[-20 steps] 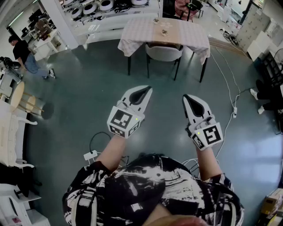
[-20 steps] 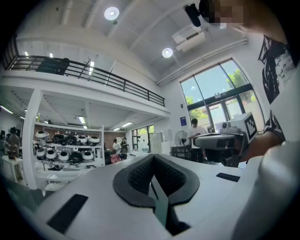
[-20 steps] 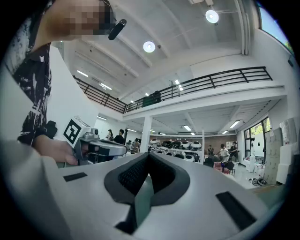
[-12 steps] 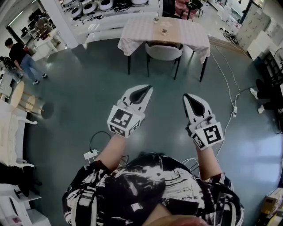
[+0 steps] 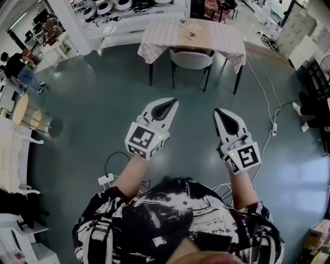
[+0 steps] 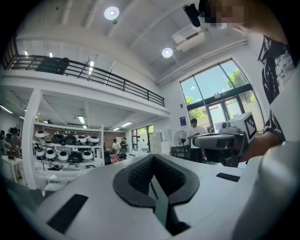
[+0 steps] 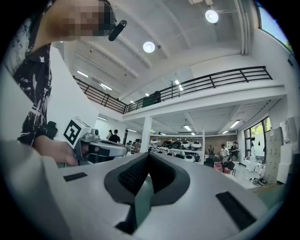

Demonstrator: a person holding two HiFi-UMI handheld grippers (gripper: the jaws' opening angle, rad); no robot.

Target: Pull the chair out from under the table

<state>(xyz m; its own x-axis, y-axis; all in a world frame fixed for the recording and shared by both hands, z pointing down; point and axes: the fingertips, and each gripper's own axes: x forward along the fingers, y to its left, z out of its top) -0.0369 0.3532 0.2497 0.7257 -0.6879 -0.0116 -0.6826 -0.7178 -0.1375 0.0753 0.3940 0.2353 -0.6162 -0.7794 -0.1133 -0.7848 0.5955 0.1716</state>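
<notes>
A light grey chair [image 5: 192,58] stands pushed in under the table [image 5: 160,36], which has a checked cloth and sits at the far end of the floor in the head view. Only the chair's backrest and legs show. Both grippers hover side by side over the dark floor, well short of the chair and pointing toward it. My left gripper [image 5: 168,103] is shut with nothing in it, its dark pads meeting at the tips [image 6: 153,157]. My right gripper [image 5: 218,112] is shut and empty too, pads together [image 7: 149,154].
Cables and a white power strip [image 5: 105,180] lie on the floor near my feet. More cable runs along the right side [image 5: 268,111]. A round stool [image 5: 31,119] and a walking person [image 5: 23,69] are at the left. Shelves with round devices [image 5: 111,9] stand behind the table.
Both grippers have stayed where they were, still shut. The person at the far left has walked further toward the left edge.
</notes>
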